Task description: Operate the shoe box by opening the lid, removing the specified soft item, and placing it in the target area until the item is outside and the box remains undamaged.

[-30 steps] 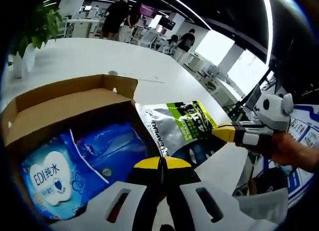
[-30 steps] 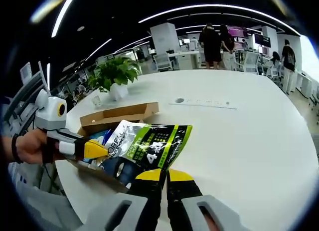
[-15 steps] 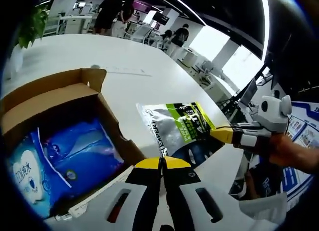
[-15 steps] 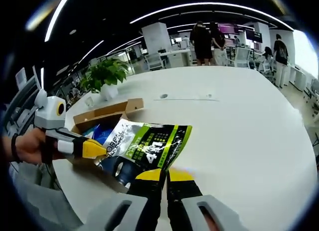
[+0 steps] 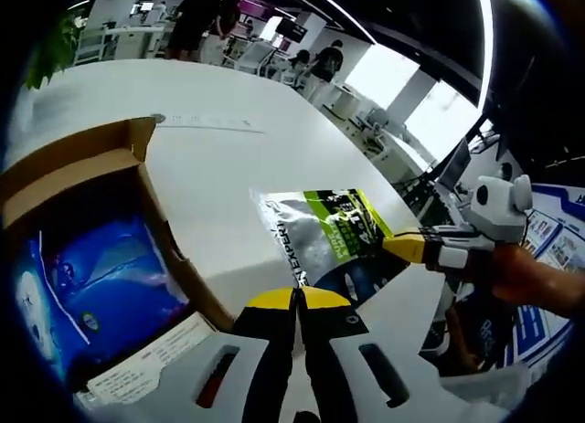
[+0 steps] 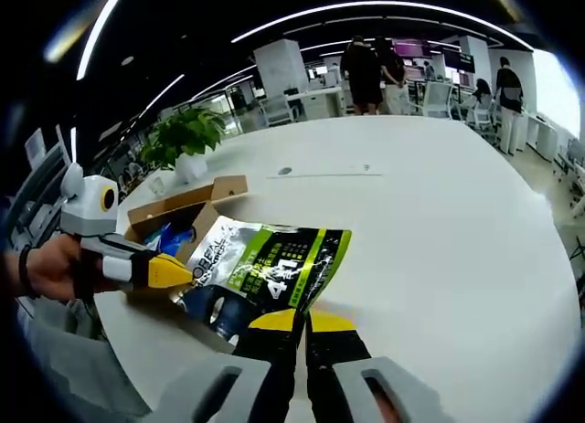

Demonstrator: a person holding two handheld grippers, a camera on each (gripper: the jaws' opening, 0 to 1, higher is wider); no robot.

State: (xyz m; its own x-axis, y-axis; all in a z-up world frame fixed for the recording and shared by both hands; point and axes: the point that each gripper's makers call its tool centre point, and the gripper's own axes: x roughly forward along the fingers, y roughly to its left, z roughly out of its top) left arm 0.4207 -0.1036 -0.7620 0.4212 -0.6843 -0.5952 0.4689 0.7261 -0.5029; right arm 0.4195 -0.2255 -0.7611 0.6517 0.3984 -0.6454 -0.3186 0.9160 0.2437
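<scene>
One soft pouch, silver and green with dark print, hung between the two grippers above the white counter. The left gripper had its yellow-tipped jaws clenched on the pouch's near edge in the left gripper view, and the right gripper likewise had its jaws clamped on an edge of the pouch in the right gripper view. Each gripper also showed in the other's view, pinching an opposite corner: the right one at the pouch's right corner, the left one at its left corner, a hand wrapped around its handle.

One cardboard shoe box stood open on the counter, to the left of the pouch, which was outside it. Inside lay one blue pack of wipes; a white label sat on the box's near wall. One potted plant stood at the far left of the counter. Several people stood in the far background.
</scene>
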